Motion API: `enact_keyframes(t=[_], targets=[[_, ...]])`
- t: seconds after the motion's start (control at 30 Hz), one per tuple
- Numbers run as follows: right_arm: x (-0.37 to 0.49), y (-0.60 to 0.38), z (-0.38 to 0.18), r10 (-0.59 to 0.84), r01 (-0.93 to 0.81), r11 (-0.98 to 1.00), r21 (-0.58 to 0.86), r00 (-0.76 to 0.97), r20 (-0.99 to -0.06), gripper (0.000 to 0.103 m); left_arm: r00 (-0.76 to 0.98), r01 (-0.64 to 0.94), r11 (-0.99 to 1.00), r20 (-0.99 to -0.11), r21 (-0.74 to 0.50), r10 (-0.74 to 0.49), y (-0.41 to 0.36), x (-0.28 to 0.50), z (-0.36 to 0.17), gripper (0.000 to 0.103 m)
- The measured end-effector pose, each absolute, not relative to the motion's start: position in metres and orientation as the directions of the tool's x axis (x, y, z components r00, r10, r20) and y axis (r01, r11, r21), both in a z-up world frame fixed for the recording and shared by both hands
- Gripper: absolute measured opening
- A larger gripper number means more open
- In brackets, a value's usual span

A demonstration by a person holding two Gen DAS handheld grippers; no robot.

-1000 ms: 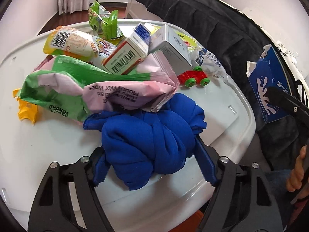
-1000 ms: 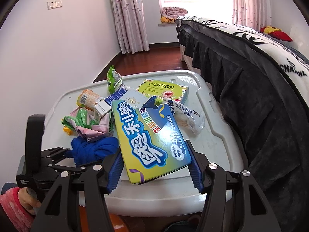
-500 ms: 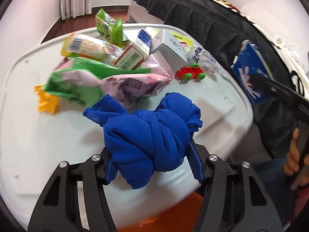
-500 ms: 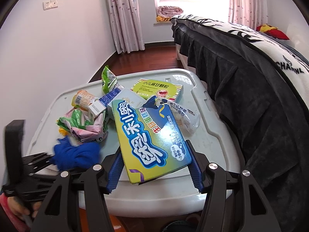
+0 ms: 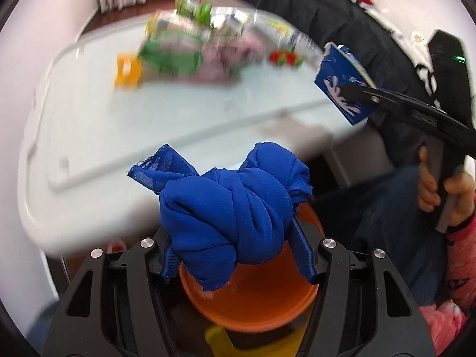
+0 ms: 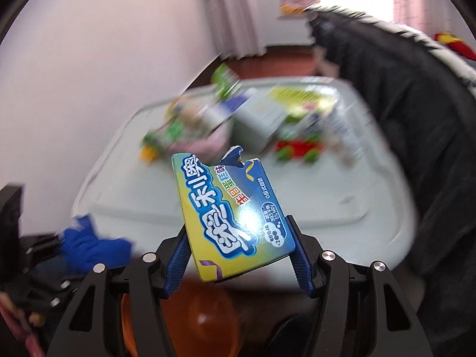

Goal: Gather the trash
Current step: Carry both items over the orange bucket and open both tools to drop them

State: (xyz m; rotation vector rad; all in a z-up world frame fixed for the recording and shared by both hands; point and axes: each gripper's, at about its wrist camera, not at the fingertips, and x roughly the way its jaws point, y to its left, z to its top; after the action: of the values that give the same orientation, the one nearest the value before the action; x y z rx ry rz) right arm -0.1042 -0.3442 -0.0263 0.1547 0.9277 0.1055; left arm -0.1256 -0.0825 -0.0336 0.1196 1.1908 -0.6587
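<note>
My left gripper (image 5: 235, 255) is shut on a knotted blue cloth (image 5: 232, 208) and holds it just above an orange bin (image 5: 253, 303) below the table's near edge. My right gripper (image 6: 238, 255) is shut on a torn blue and yellow snack box (image 6: 232, 214), held in the air in front of the table; the box also shows in the left wrist view (image 5: 342, 83). The orange bin (image 6: 184, 321) lies under the right gripper too. The blue cloth (image 6: 92, 244) shows at the left of the right wrist view.
A white table (image 5: 119, 136) carries blurred packets, cartons (image 5: 190, 50), a yellow piece (image 5: 126, 71) and a red toy car (image 5: 285, 58). A dark bed cover (image 6: 416, 113) borders the table on the right. A wall stands on the left.
Both grippers have pulled back from the table with their loads. The blue cloth has left the table top and hangs over the orange bin. The snack box is lifted off the table.
</note>
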Motion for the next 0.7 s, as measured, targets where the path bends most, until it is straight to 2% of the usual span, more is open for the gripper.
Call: enact_keyframes(t=[0.17,0.3,0.37,0.4,0.43,0.47,0.7], targets=[[-0.131,-0.307,-0.061,0.21,-0.077,0.977,0.197,0.433,-0.877,0.059,0.104,0.466,0.858,-0.949,-0.218,-0.298,-0.077,-0.132,-0.075,0.06],[-0.145,-0.288,-0.09,0.197,-0.095,0.98,0.175,0.324,-0.925,0.06,0.02,0.45,0.872,-0.975,-0.191,-0.223,-0.078,-0.135,-0.108,0.06],[-0.148,-0.283,-0.106,0.209,-0.096,0.977,0.19,0.265,-0.941,0.061,-0.013,0.447,0.878,-0.982,-0.173,-0.187,-0.079,-0.136,-0.122,0.064],[-0.149,-0.281,-0.117,0.222,-0.092,0.974,0.207,0.218,-0.95,0.068,-0.034,0.44,0.882,-0.984,-0.17,-0.173,-0.079,-0.135,-0.128,0.067],[-0.149,-0.282,-0.121,0.221,-0.083,0.975,0.208,0.205,-0.953,0.082,-0.044,0.424,0.891,-0.986,-0.163,-0.159,-0.077,-0.134,-0.134,0.069],[-0.149,-0.283,-0.123,0.211,-0.071,0.977,0.2,0.203,-0.956,0.087,-0.047,0.417,0.895,-0.987,-0.159,-0.153,-0.076,-0.133,-0.136,0.072],[-0.149,-0.303,-0.116,0.233,0.016,0.97,0.244,0.238,-0.943,0.089,-0.038,0.388,0.906,-0.985,-0.171,-0.169,-0.066,-0.132,-0.137,0.079]])
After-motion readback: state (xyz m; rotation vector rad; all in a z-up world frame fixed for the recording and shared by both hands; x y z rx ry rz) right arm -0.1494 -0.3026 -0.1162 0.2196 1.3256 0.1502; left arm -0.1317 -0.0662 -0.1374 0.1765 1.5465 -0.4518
